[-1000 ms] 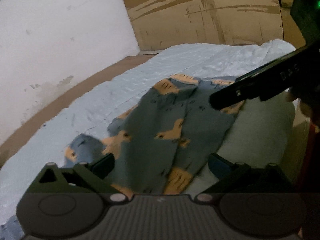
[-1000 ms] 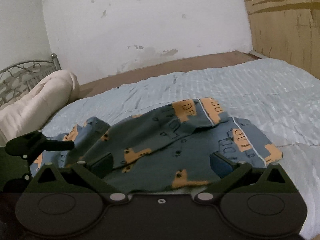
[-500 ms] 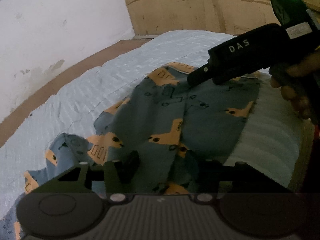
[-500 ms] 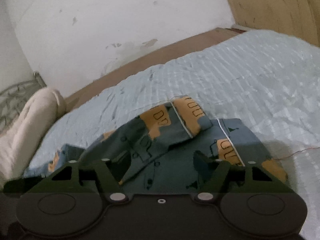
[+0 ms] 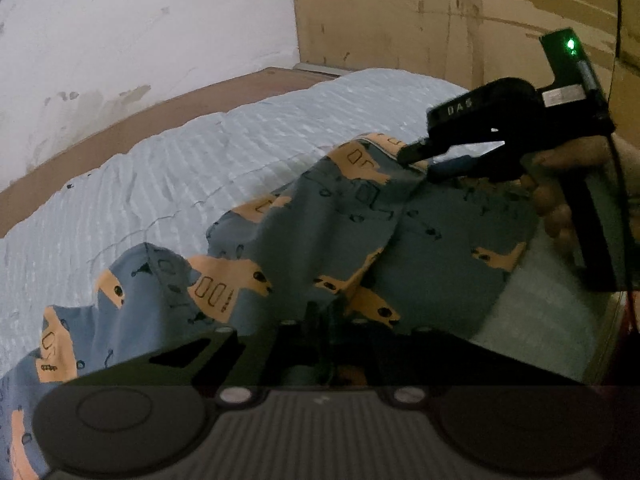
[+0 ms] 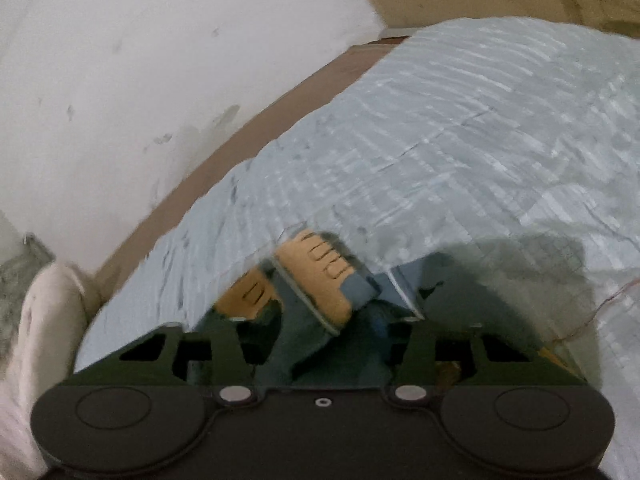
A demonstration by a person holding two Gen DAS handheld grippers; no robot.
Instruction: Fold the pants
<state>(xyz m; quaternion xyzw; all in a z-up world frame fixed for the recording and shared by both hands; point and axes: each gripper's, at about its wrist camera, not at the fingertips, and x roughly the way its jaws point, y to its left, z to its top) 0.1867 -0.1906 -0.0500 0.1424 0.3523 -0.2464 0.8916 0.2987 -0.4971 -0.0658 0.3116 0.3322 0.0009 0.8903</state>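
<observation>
One pair of blue pants [image 5: 320, 232] printed with orange vehicles lay crumpled on the pale blue quilted bed cover [image 5: 192, 168], near the front edge of the bed. The left claw [image 5: 320, 320] had its fingers together, clamped on a bunched fold of the pants at the near edge. The right claw [image 5: 424, 162], held in a person's hand [image 5: 560, 184], reached the far edge of the pants; its fingers were closing with a cuff-like fold [image 6: 320, 280] between them, not yet visibly pressing it. Beyond the bed stood a stained white wall [image 5: 140, 40] and a scuffed wooden panel [image 5: 420, 20]. A cream pillow [image 6: 44, 320] lay at the left in the right wrist view.
</observation>
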